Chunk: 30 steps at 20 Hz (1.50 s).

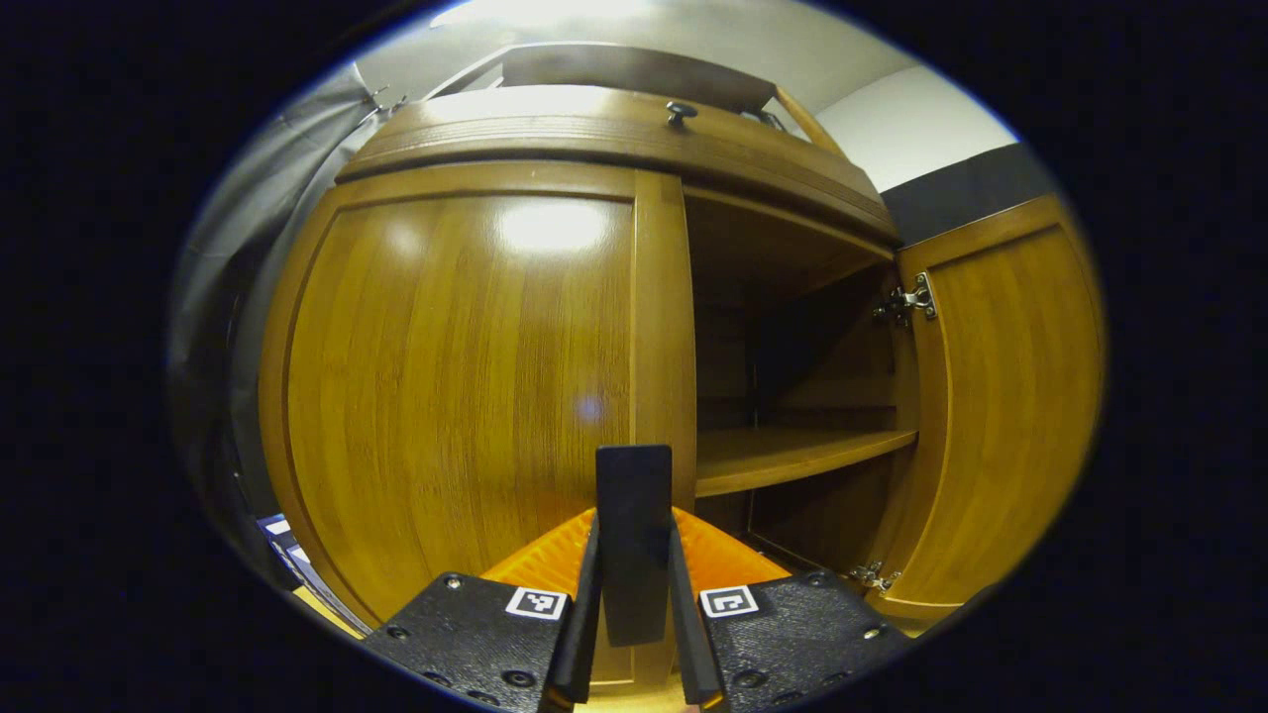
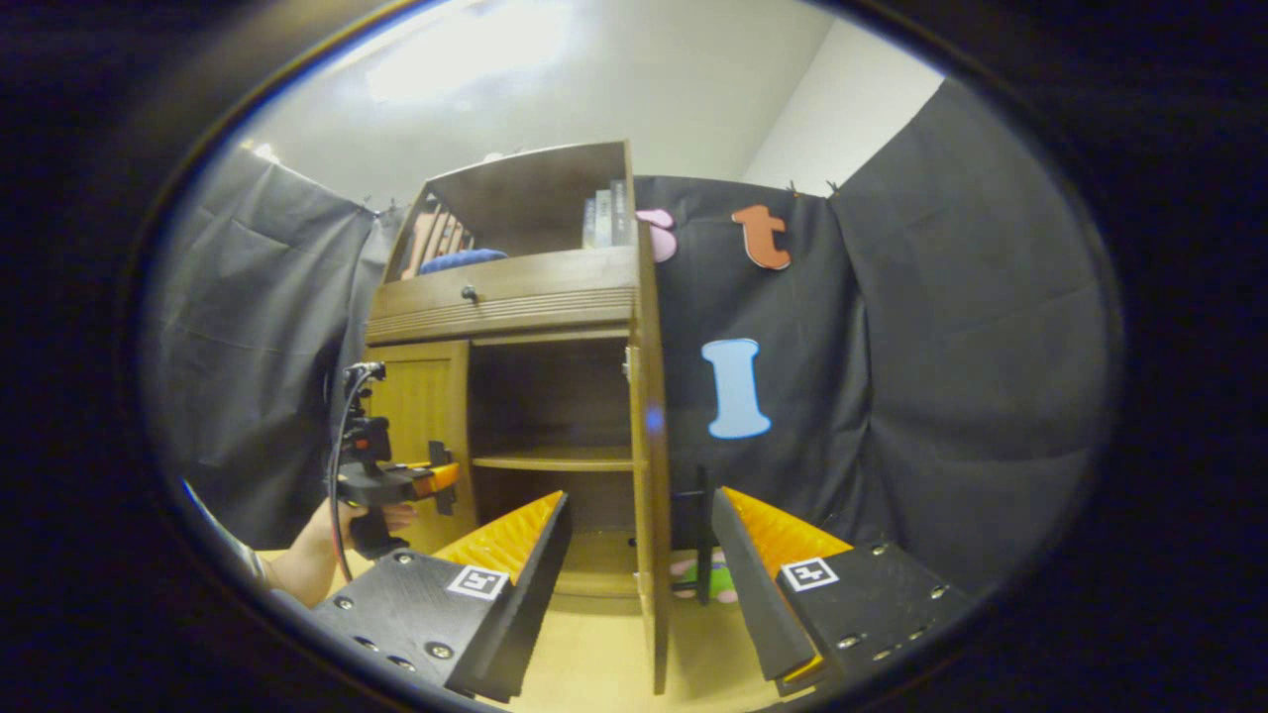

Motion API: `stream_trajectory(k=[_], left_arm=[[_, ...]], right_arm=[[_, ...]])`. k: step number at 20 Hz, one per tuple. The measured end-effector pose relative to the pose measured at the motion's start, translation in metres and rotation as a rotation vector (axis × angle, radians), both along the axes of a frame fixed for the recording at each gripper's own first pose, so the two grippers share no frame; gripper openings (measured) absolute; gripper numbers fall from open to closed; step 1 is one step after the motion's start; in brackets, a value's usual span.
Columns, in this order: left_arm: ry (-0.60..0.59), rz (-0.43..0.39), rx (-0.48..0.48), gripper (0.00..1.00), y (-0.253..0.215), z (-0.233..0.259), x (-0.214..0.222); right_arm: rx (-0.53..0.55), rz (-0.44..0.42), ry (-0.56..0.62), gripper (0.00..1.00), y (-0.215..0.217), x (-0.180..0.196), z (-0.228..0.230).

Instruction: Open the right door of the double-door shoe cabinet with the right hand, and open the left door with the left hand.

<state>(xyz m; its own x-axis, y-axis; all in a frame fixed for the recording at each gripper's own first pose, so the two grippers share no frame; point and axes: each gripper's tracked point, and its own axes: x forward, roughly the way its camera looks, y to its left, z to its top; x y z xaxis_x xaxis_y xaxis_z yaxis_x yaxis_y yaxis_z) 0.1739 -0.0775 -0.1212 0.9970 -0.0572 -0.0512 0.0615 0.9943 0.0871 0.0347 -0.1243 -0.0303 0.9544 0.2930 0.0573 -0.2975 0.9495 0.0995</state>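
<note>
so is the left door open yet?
No, in the left gripper view the left door sits flush and closed, while the right door is swung wide open.

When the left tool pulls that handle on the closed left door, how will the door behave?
The left door looks like a rigid wood panel, so it probably swings without flexing. The right door's metal hinges suggest it pivots smoothly. The left tool clamps a thin handle, which could slip.

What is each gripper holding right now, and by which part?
The left gripper is shut on the dark handle of the closed left door. The right gripper is open astride the open right door's edge, holding nothing.
</note>
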Motion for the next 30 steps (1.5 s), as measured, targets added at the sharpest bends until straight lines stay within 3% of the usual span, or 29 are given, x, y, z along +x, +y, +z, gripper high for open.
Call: stream_trajectory(k=[1, 7, 14, 22, 26, 30], left_arm=[[-0.005, -0.009, 0.014, 0.33, 0.0, 0.003, 0.001], [0.037, -0.027, 0.053, 0.33, -0.002, 0.011, -0.006], [0.064, -0.089, 0.07, 0.33, -0.004, 0.02, -0.019], [0.079, -0.213, 0.036, 0.32, 0.012, 0.034, -0.081], [0.097, -0.223, 0.016, 0.32, 0.026, 0.04, -0.108], [0.08, -0.193, 0.036, 0.32, 0.043, 0.043, -0.129]], right_arm=[[-0.007, -0.003, -0.002, 0.81, 0.004, -0.003, 0.004], [-0.069, -0.016, 0.002, 0.84, 0.019, -0.027, 0.016], [-0.02, -0.03, 0.023, 0.84, 0.02, -0.034, 0.024], [0.028, -0.106, -0.008, 0.84, 0.011, -0.06, 0.034], [0.03, -0.059, 0.023, 0.84, 0.033, -0.063, 0.027], [-0.053, -0.132, 0.022, 0.84, 0.031, -0.065, 0.03]])
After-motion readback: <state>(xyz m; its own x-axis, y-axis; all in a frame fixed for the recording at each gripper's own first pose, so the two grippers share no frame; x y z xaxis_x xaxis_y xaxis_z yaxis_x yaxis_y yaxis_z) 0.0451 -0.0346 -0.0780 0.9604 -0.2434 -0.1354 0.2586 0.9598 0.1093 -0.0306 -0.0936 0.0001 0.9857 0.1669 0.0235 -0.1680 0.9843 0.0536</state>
